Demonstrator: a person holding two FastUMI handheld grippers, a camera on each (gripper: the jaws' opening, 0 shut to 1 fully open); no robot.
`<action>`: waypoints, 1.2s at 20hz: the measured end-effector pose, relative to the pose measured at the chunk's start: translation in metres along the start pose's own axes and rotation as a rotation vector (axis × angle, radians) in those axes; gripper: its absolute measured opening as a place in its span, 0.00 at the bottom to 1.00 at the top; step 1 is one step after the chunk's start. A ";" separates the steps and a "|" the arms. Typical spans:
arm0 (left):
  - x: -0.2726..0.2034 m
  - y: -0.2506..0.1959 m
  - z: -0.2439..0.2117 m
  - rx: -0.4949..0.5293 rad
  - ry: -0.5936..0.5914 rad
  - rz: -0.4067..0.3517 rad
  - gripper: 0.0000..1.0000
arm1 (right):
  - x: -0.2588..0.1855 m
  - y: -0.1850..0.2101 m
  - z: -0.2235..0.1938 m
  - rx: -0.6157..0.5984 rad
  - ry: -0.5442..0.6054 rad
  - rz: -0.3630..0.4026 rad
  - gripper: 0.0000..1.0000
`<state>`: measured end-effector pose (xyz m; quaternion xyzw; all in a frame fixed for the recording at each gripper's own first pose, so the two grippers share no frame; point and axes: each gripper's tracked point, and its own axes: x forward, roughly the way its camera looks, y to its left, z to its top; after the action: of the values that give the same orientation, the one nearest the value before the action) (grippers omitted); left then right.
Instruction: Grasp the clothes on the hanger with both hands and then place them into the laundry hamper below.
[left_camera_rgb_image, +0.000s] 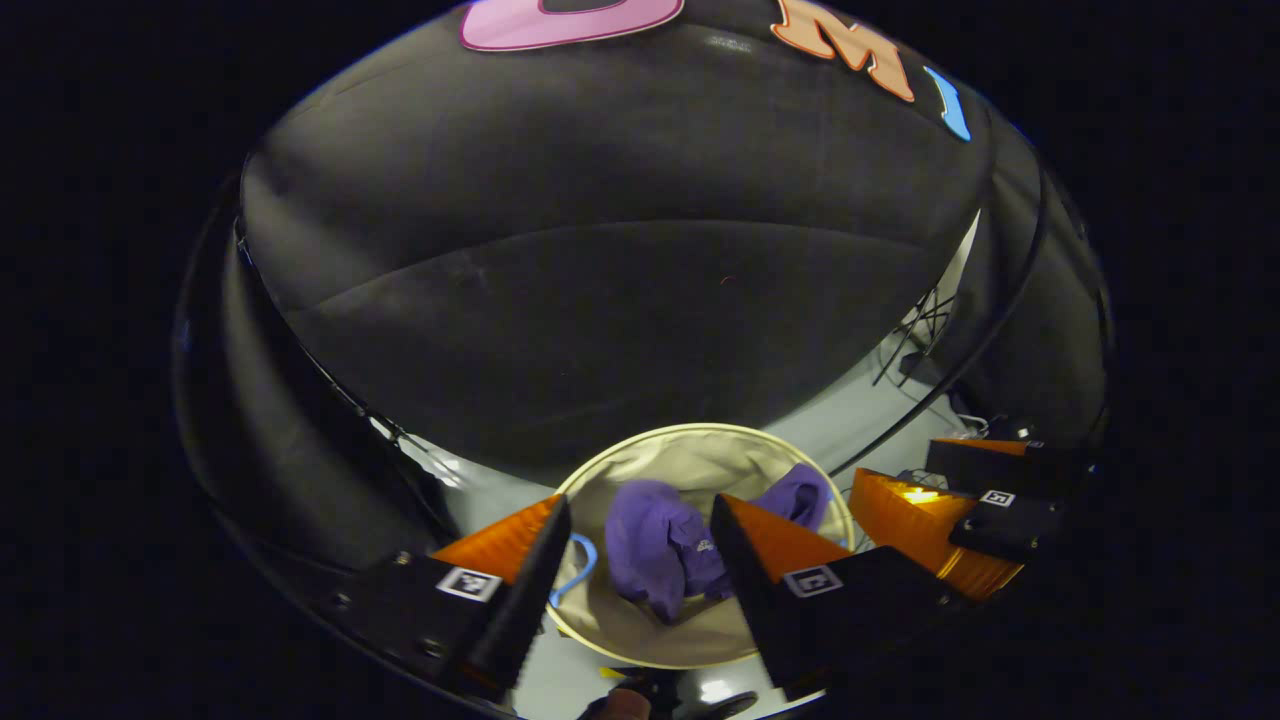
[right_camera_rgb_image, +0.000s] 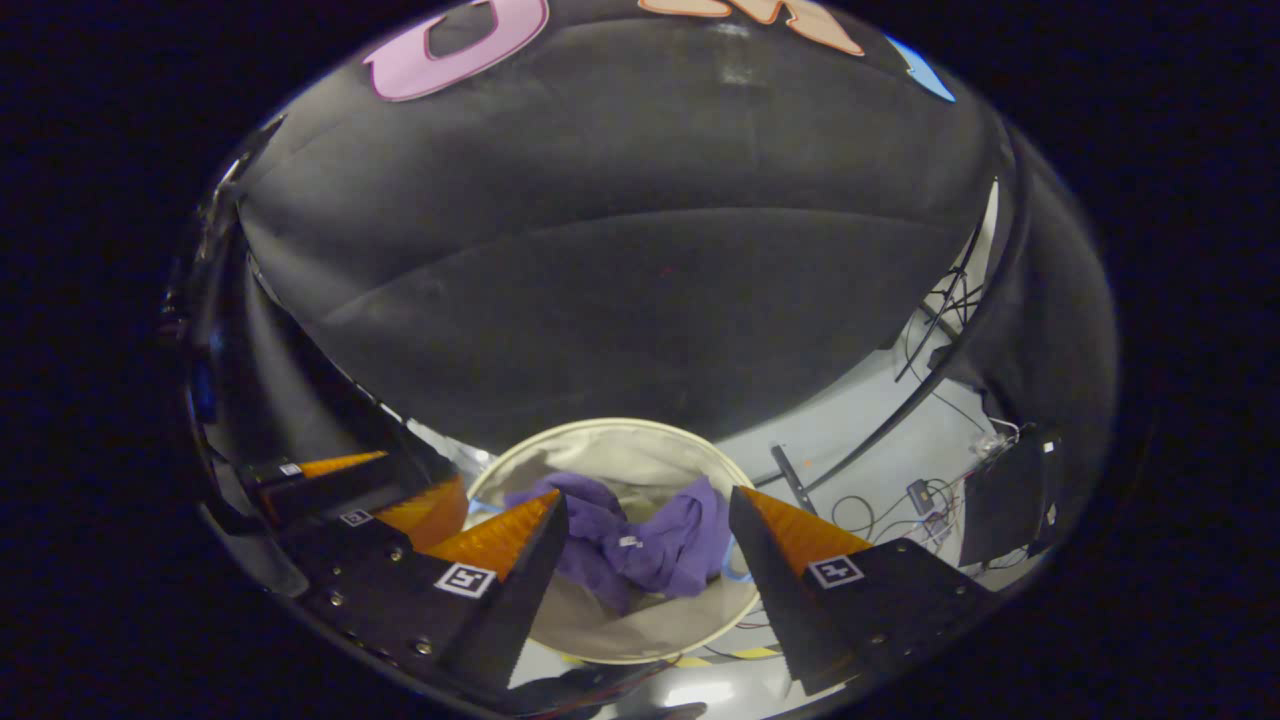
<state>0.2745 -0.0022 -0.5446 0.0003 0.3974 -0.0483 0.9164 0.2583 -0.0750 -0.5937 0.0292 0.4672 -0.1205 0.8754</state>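
Item: laundry transfer, closing stage. Judged from how things lie, the depositing step is done; the garment sits in the hamper and neither tool holds it.

Left gripper (left_camera_rgb_image: 640, 520): black body, orange wedge fingers, fingers set wide apart with nothing between them, poised above the hamper mouth. It also appears at the left edge of the right gripper view.

Right gripper (right_camera_rgb_image: 648, 515): same make, fingers likewise spread and empty, held over the hamper beside the left one. It appears at the right of the left gripper view.

Container: round beige fabric laundry hamper (left_camera_rgb_image: 640, 445) with a pale rim (right_camera_rgb_image: 500, 455), standing on the light grey floor (right_camera_rgb_image: 880, 440) in front of the black cloth wall.

Contents: one crumpled purple garment (left_camera_rgb_image: 655, 545), bunched in loose folds near the hamper's middle (right_camera_rgb_image: 650, 550) and resting on the bottom lining. A small pale tag shows on the cloth. A thin blue curved piece (left_camera_rgb_image: 580, 570) lies against the inner wall beside the garment; what it is cannot be told, possibly part of a hanger.

Surroundings: dark cables (right_camera_rgb_image: 940, 300) trail on the floor to the right of the hamper.

Next move, as a judgement: little remains beyond drawing both tools up and clear of the rim, keeping the fingers from snagging the cloth.
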 end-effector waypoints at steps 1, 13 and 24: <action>0.001 0.001 -0.005 -0.013 0.015 0.000 1.00 | -0.003 -0.001 -0.001 -0.014 0.004 -0.005 0.98; -0.103 0.026 0.004 0.016 -0.019 0.021 0.99 | -0.115 0.026 0.024 -0.044 -0.064 0.016 1.00; -0.242 0.014 0.043 0.050 -0.186 -0.008 0.99 | -0.287 0.012 0.045 -0.026 -0.209 0.031 1.00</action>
<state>0.1428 0.0314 -0.3394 0.0171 0.3091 -0.0618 0.9489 0.1448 -0.0176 -0.3327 0.0123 0.3742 -0.1035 0.9215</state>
